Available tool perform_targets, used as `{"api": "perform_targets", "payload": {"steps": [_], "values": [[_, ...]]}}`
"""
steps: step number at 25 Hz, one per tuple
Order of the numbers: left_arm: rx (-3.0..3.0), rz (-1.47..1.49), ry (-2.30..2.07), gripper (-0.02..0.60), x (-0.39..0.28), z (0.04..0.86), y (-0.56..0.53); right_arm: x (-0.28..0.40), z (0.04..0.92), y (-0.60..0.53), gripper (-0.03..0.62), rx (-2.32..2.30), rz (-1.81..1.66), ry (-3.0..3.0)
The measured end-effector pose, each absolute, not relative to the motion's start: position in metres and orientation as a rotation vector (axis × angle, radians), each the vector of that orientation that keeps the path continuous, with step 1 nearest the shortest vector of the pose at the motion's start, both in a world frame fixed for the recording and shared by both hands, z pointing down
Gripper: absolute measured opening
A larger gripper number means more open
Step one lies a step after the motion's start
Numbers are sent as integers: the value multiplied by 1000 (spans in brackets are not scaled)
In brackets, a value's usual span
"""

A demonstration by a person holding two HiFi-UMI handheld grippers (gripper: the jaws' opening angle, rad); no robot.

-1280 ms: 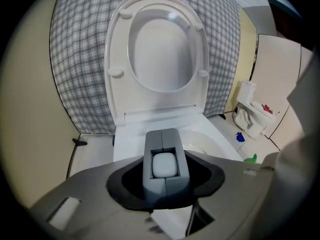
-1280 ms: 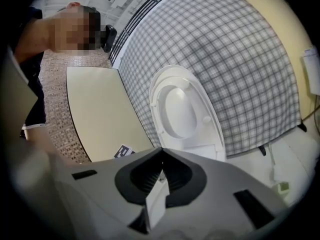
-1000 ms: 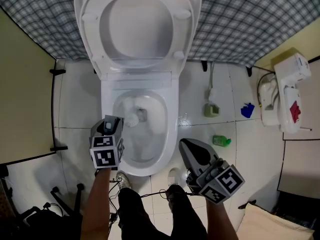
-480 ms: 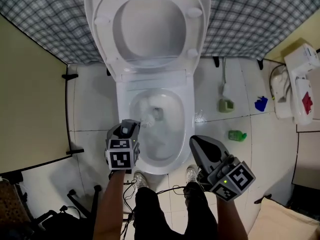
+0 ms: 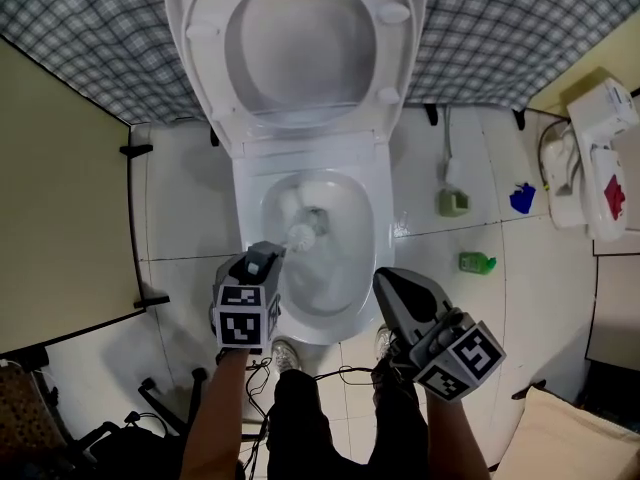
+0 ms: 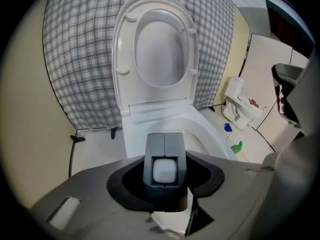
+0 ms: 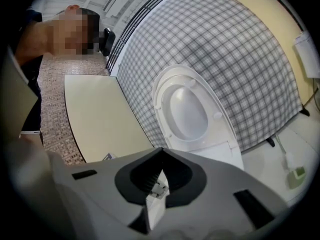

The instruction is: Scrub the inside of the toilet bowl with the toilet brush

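The left tongs (image 5: pixel 262 259) are clamping, part-way open, on the grey handle of the white-bristled toilet brush (image 5: pixel 303 234). The brush head is sitting inside the white ceramic toilet bowl (image 5: pixel 381 230), toward its 10 o'clock side. These tongs are hovering at the bowl's 8 o'clock rim. The right tongs (image 5: pixel 388 286) are hanging pinched together and empty at the bowl's 4 o'clock, over the white tiled floor (image 5: pixel 190 208).

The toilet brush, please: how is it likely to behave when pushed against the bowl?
The toilet brush head looks bristly, so it will probably flex and splay. Its handle, clamped in the left hand-held gripper, seems rigid. The glossy bowl may let it slide.
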State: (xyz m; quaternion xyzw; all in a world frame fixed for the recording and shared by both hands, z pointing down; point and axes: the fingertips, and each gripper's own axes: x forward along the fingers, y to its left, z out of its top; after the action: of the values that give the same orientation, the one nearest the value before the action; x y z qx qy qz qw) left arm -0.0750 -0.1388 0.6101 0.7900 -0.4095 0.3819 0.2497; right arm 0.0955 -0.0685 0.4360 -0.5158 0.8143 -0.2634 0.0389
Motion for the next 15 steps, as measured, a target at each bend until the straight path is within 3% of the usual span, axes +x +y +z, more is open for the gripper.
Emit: {"api": "perform_targets", "payload": {"steps": [7,15], "values": [[2144,1097,-1073,190,-89,591,-101,96,423,-65,0,-1536,-788,2513],[2195,1070,-917,192,-35,605,-83,125,420,-52,0,-1587,-780,2493]]}}
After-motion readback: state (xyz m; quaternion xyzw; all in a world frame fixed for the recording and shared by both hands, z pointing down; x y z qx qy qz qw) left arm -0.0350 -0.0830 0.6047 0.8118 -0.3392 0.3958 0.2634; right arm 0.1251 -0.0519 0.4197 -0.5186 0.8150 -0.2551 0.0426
